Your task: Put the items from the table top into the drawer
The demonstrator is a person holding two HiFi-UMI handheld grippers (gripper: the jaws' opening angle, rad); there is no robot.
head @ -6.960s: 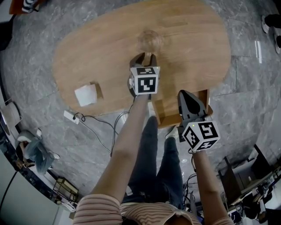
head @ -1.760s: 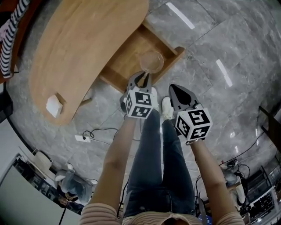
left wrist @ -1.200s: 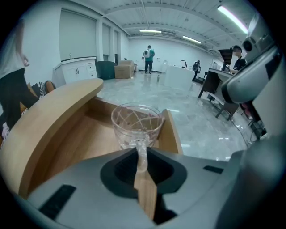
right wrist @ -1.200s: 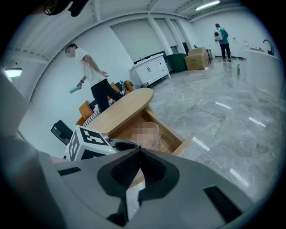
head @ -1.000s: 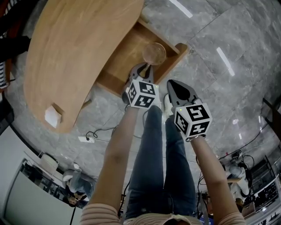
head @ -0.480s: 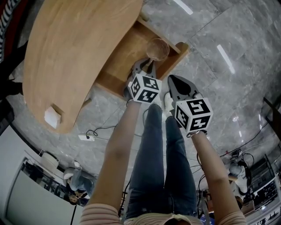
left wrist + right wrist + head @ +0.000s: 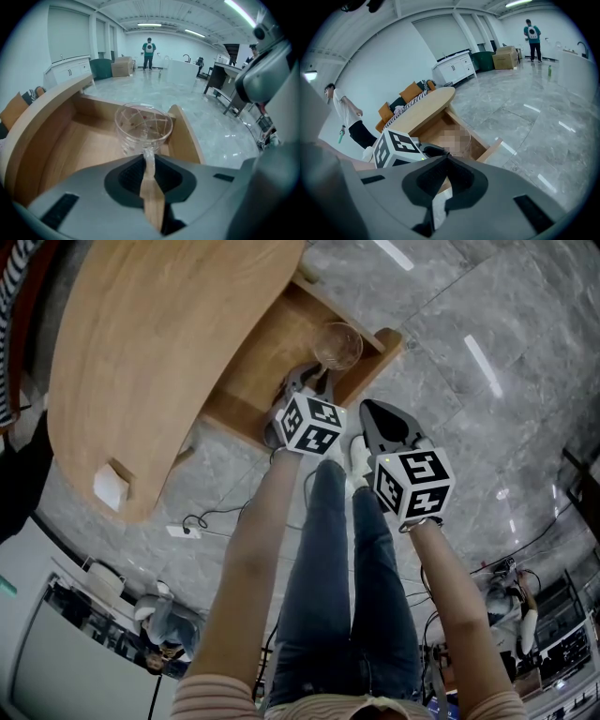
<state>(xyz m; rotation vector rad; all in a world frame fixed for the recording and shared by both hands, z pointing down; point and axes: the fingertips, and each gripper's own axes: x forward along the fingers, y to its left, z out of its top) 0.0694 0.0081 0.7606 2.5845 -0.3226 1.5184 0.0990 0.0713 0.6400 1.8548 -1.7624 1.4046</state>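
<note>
One glass bowl [image 7: 337, 345], one white box [image 7: 110, 487] and one drawer [image 7: 253, 371] are showing. The left claw [image 7: 314, 377] is pinching the bowl's rim. The right claw [image 7: 368, 410] is hanging closed and empty.

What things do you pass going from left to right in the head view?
white block → power strip → glass → right gripper

The scene is lit brightly and evenly by ceiling strip lights [image 7: 149, 24], whose glare is thrown back as white streaks by the polished floor [image 7: 450, 413], while straight lines are bent and corners blackened by wide-angle distortion in both gripper views.
</note>
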